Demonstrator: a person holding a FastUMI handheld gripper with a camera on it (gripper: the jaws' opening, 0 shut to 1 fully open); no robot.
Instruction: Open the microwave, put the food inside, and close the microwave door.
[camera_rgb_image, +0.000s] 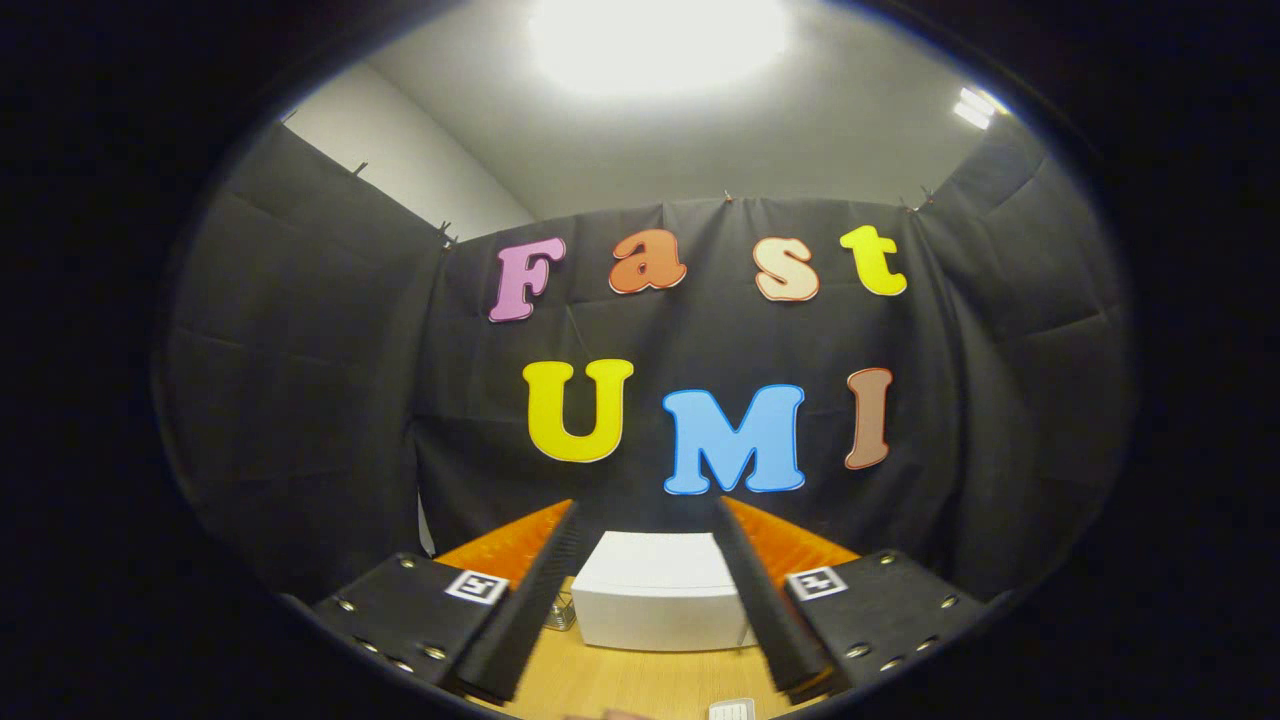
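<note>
The microwave (660, 590), a white box, stands on the wooden tabletop (620, 685) toward its far edge, against the booth's black cloth wall, just ahead of and between the fingers. Its door looks shut, though the front is partly hidden. The hand-held gripper (650, 600) is spread wide and holds nothing. A small metal object (560, 612) sits just beside the microwave's left side; a small white item (732, 710) lies at the near edge. Likely risk: approaching this high, the fingers may strike the top instead of catching the door, pushing the light box back.
</note>
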